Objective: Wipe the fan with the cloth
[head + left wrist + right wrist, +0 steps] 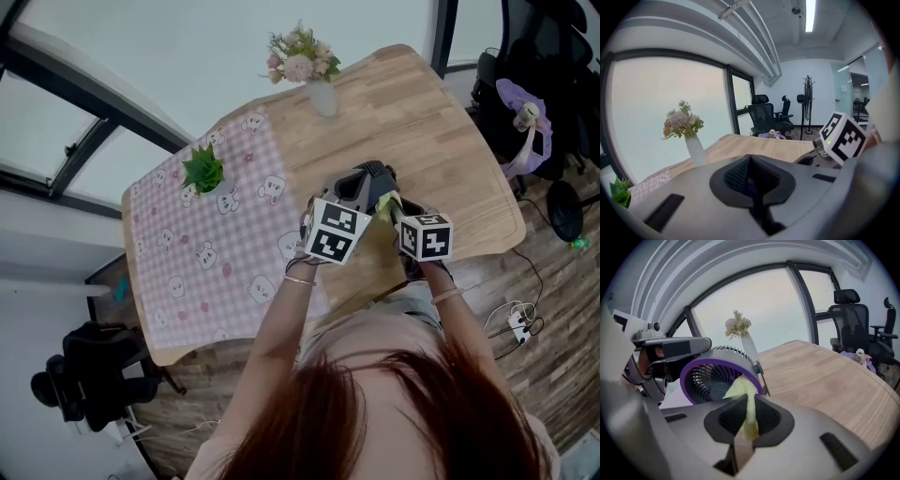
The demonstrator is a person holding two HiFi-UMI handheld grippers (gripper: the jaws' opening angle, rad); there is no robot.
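An office — swivel chairs (765,114), strip lighting (809,14), big windows (754,310).

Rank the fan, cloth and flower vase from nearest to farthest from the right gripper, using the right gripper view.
1. cloth, pinched between its fingers.
2. fan, just ahead, left.
3. flower vase, behind the fan.

Light wooden table (441,131) with rounded edge, part-covered by a pink checked tablecloth (187,272) printed with cartoon figures; on it a white vase of flowers (314,75) and a small green plant (203,171). Wood-plank floor (553,309) with a white power strip (517,325) and cables; black office chairs (764,115) beyond the table. Large windows (665,108) in dark frames; ceiling strip light (810,11), lit.
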